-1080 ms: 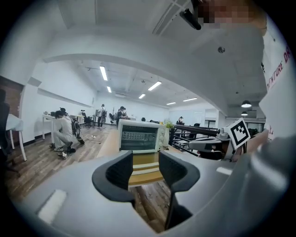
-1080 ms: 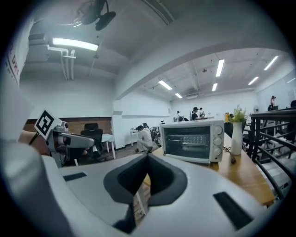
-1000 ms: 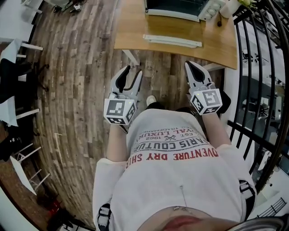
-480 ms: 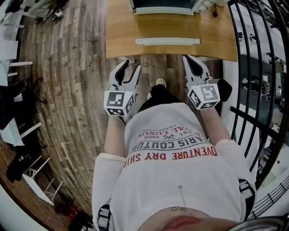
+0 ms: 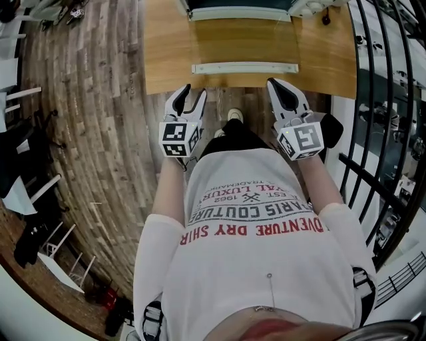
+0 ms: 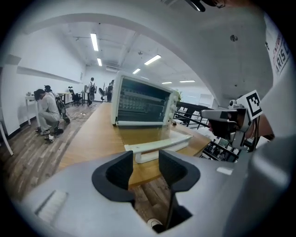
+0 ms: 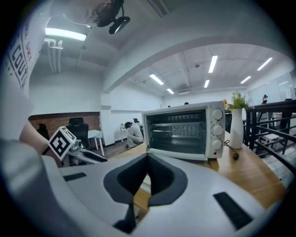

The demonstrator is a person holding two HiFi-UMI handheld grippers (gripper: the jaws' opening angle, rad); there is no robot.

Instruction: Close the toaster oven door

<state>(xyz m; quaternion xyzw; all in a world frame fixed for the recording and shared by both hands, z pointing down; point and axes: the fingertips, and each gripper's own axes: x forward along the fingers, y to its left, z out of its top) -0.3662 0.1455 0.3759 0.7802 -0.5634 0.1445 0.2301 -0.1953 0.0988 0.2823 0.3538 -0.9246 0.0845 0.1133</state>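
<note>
Toaster oven (image 5: 239, 6) stands at the far side of the wooden table (image 5: 160, 53), cavity facing the person. Its door (image 5: 244, 40) is dropped fully open and lies flat toward the near table edge. The white bar handle (image 5: 244, 67) runs across the front of the door, close to that edge. Task not yet started; step in hand is the approach. Left gripper (image 5: 193, 93): jaws spread a little, nothing between them, with the handle straight ahead beyond the gap in its own view. Right gripper (image 5: 276, 86): jaws pressed together at the tips, empty. Both hang over the floor just short of the table, one off each end of the handle, touching nothing. Judgement: no grasp needed. Bring one gripper forward and under the handle or door lip, then lift along the arc about the hinge at the oven's base. Finish with a push until the door seats. The oven looks light and may slide back, so keep the push gentle. The other gripper could brace the housing.
</note>
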